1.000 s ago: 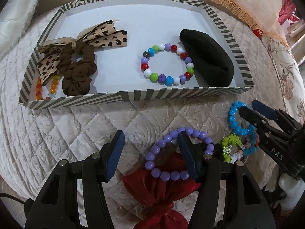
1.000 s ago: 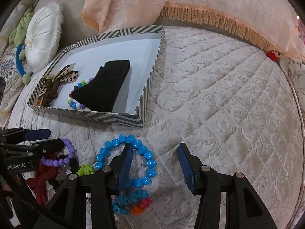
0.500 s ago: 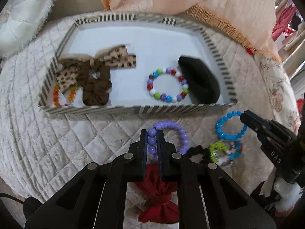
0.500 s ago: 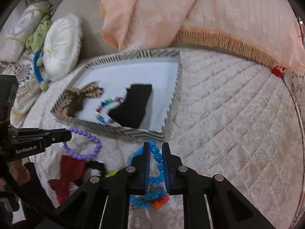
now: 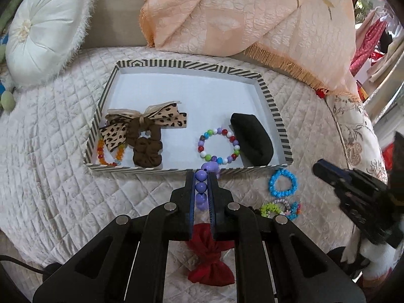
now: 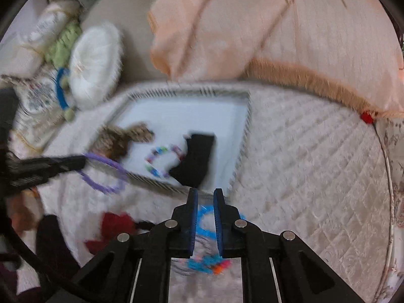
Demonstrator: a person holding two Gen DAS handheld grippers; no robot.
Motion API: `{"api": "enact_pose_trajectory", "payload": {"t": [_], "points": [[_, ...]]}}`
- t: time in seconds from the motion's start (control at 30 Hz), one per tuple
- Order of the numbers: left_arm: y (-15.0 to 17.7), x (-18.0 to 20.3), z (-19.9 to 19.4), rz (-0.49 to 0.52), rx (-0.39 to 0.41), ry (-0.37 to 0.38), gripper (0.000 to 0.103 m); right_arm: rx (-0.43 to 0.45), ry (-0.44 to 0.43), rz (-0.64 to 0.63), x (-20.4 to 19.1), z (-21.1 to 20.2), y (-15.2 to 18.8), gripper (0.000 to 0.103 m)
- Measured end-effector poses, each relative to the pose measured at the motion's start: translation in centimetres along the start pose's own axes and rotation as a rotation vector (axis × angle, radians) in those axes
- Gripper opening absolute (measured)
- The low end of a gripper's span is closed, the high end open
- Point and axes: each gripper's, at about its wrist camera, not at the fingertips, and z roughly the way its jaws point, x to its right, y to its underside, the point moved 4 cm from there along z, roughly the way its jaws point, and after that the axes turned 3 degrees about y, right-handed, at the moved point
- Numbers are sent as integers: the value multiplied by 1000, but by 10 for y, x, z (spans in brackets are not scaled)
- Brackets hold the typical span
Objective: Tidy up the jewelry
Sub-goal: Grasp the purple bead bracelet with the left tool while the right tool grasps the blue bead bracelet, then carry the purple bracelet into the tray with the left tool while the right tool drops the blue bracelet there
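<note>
My left gripper (image 5: 201,176) is shut on a purple bead bracelet (image 5: 202,186) and holds it above the near rim of the striped tray (image 5: 277,126). The bracelet hangs from it in the right wrist view (image 6: 106,176). My right gripper (image 6: 205,197) has narrow jaws with nothing clearly between them; the blue bead bracelet (image 6: 205,223) lies on the bed below it, also in the left wrist view (image 5: 282,183). The right wrist view is blurred. The tray holds a multicolour bead bracelet (image 5: 218,149), a black pouch (image 5: 252,139), a brown scrunchie (image 5: 146,149), a leopard bow (image 5: 151,121) and an orange bracelet (image 5: 108,154).
A red bow (image 5: 209,260) and a small pile of mixed bracelets (image 5: 282,208) lie on the quilted bed (image 5: 50,164) near me. A white round cushion (image 5: 43,30) sits at the back left and a peach fringed cloth (image 5: 240,15) behind the tray.
Both grippers have risen away from the bed. The left one carries the purple bracelet up toward the tray. The blue bracelet slipped from the right gripper and lies on the bed.
</note>
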Motion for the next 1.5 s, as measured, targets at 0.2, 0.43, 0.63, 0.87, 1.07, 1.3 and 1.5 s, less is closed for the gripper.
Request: {"api": "enact_pose_trajectory", "payload": {"t": [0.2,0.43,0.63,0.87,1.07,1.3,1.5], "points": [[7,-5,5,-14,-18,-2,8,-107,57,20,23,44,26,33],[5,-7,6,-20,-22,-2,8,-106,60,0,31,63,33,10],[1,-9,-1,-21,-8,-3,8,-28,19,5,26,26,19,8],[-9,-10,-12,-15,22,-23,8,53,-18,-18,9,-16,-9,8],[-19,-15,-14,-6,43,-62,8,85,-28,-50,-5,-25,-29,8],[-36,-24,-11,-7,55,-97,8,89,-53,-83,-24,-20,-54,8],[-58,-33,-2,-4,58,-130,8,75,-62,-95,-34,0,-76,8]]}}
